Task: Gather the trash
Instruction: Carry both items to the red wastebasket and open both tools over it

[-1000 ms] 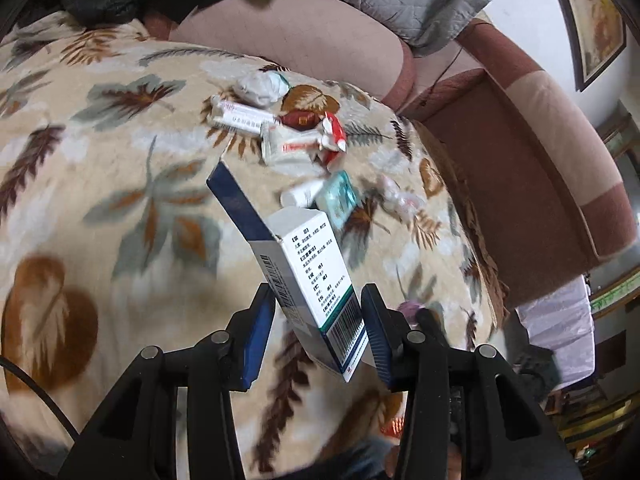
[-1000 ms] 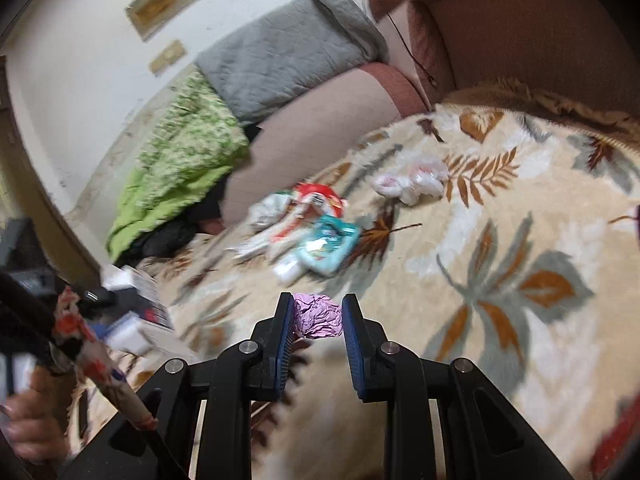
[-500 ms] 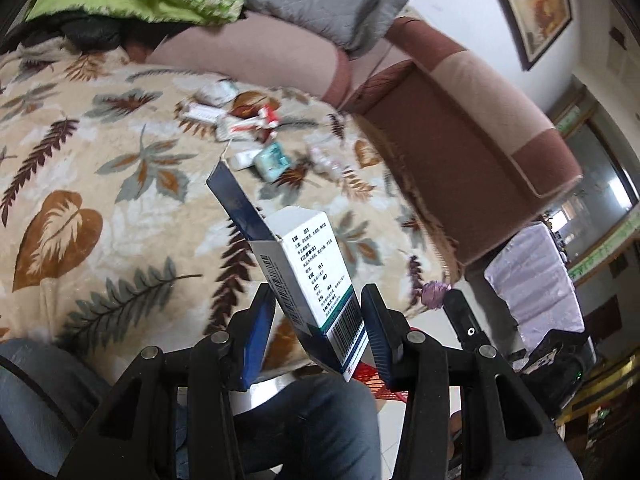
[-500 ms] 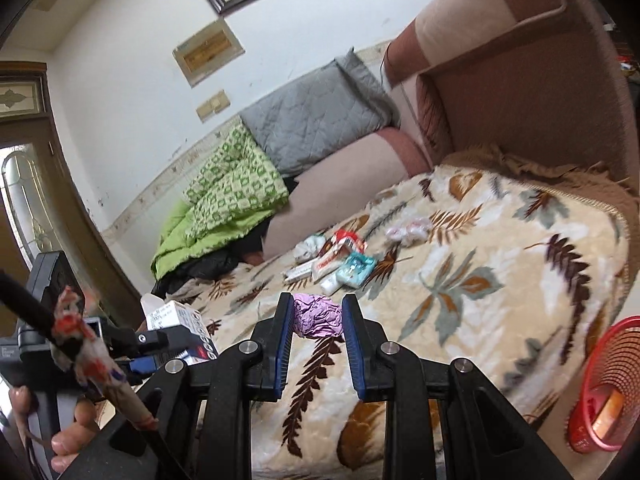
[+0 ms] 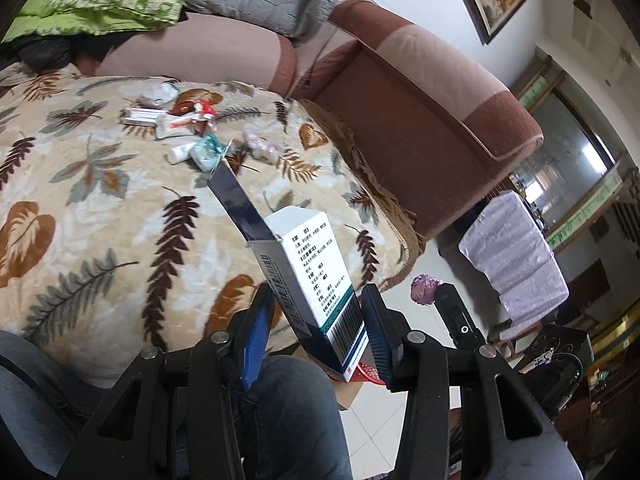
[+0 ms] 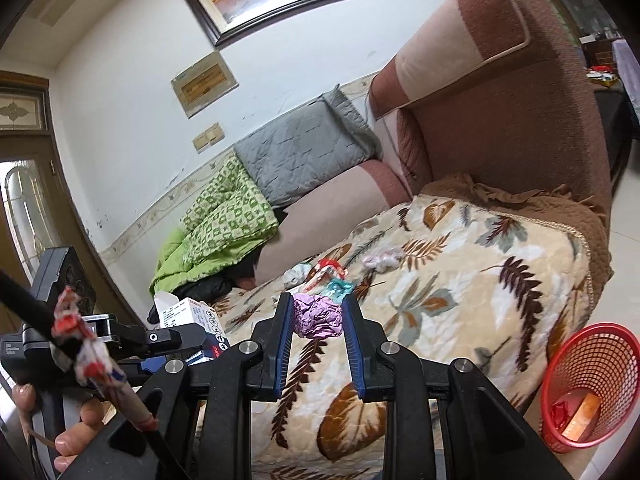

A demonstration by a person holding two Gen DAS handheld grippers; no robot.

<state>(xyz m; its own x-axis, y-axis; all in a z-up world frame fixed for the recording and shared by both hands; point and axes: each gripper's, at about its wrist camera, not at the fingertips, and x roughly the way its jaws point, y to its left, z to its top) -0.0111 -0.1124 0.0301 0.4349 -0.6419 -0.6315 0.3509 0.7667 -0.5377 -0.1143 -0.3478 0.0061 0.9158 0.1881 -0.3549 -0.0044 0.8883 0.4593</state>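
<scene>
Carrying trash toward red basket (image 6: 588, 384) on the floor.
Right gripper (image 6: 318, 320) pinching purple wrapper (image 6: 318, 316), basket lying low to its right; left gripper (image 5: 316, 320) clamping medicine box (image 5: 304, 272).

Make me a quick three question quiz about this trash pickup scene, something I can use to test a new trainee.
1. True or false: the left gripper is closed on a white and blue carton with its end flap open.
2. What does the right gripper hold?
A. a toothpaste tube
B. a crumpled purple wrapper
C. nothing
3. Fill in: the red mesh basket stands on the ____ beside the sofa, with some trash already inside.

Key
1. True.
2. B.
3. Floor. More litter lies on the leaf-print blanket.
</scene>
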